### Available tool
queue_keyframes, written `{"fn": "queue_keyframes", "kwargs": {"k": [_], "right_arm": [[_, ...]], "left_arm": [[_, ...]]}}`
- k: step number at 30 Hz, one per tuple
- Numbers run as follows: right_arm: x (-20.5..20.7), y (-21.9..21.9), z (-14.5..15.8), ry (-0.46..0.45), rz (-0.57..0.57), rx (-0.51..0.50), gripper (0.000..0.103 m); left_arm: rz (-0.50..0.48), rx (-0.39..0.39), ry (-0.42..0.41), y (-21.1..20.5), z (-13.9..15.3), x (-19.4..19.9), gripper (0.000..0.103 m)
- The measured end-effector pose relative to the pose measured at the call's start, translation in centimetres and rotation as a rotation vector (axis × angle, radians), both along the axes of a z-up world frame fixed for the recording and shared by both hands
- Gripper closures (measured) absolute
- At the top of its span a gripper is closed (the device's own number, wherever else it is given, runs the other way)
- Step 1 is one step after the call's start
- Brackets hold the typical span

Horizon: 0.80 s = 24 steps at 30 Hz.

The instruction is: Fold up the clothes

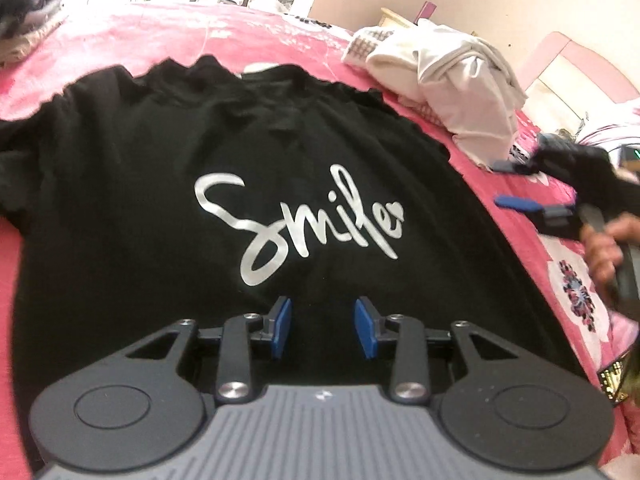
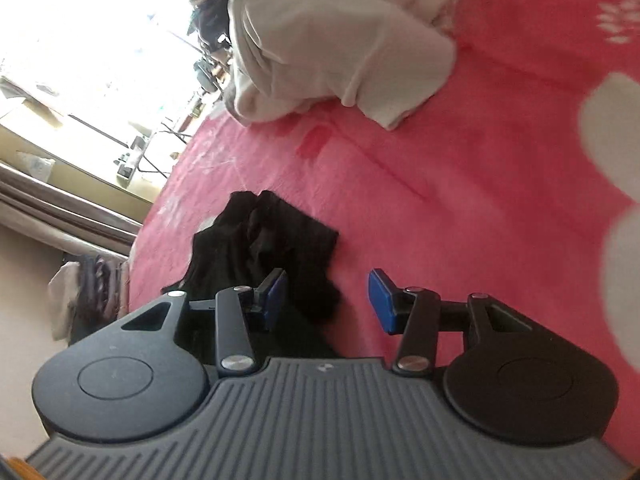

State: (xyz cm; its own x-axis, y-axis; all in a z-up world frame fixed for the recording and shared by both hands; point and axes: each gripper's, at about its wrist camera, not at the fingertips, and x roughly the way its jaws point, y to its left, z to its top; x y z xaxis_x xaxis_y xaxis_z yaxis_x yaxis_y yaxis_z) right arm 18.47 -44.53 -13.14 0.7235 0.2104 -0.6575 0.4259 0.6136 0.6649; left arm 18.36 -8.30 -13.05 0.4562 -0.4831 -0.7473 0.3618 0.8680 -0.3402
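1. Left wrist view: black T-shirt (image 1: pixel 248 168) carries one word in white script across the chest — reads "Smile", with a small heart shape closing the final letter.
2. The lettering runs slanted in the picture, rising toward the right; every letter is legible.
3. Same view, lower right edge: a small dark tag (image 1: pixel 611 380) with yellowish marks — too blurred to read.
4. Right wrist view: no legible text, label or number on any surface; the black cloth there shows no print.
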Motion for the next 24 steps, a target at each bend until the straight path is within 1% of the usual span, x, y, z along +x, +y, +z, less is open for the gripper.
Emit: {"fn": "queue_keyframes", "kwargs": {"k": [3, 6, 7, 8, 10, 11, 14, 15, 18, 21, 24], "right_arm": [[3.2, 0.2, -1.3, 0.040, 0.023, -0.009, 0.059], [5.6, 1.0, -2.1, 0.074, 0.063, -0.081, 0.064], [6.2, 1.3, -2.2, 0.075, 0.077, -0.113, 0.072], [6.7, 1.5, -2.2, 0.074, 0.091, -0.147, 0.084], [7.5, 1.7, -2.1, 0.074, 0.126, -0.203, 0.097], [7.8, 1.7, -2.1, 0.074, 0.142, -0.220, 0.100], [8.8, 2.1, -0.9, 0.066, 0.208, -0.323, 0.101], [9.3, 2.2, -0.3, 0.059, 0.223, -0.372, 0.101], [11.0, 2.4, 1.9, 0.033, 0.256, -0.537, 0.102], [13.4, 2.2, 3.6, 0.026, 0.279, -0.711, 0.102], [15.6, 2.4, 4.6, 0.030, 0.309, -0.889, 0.102]], "left_arm": [[-0.008, -0.014, -0.037, 0.1, -0.5, -0.5, 0.065], [-0.003, -0.043, -0.058, 0.6, -0.9, -1.0, 0.065], [0.002, -0.057, -0.060, 0.8, -1.0, -1.2, 0.065], [0.008, -0.072, -0.062, 1.0, -1.1, -1.3, 0.065], [0.017, -0.096, -0.067, 1.4, -1.3, -1.5, 0.065], [0.018, -0.103, -0.072, 1.5, -1.4, -1.5, 0.065], [0.016, -0.107, -0.093, 1.5, -1.6, -1.8, 0.065], [0.013, -0.102, -0.103, 1.4, -1.7, -1.9, 0.065], [0.005, -0.087, -0.126, 1.2, -1.7, -2.2, 0.065], [-0.002, -0.078, -0.140, 1.1, -1.7, -2.3, 0.064], [-0.004, -0.086, -0.135, 1.2, -1.7, -2.1, 0.064]]}}
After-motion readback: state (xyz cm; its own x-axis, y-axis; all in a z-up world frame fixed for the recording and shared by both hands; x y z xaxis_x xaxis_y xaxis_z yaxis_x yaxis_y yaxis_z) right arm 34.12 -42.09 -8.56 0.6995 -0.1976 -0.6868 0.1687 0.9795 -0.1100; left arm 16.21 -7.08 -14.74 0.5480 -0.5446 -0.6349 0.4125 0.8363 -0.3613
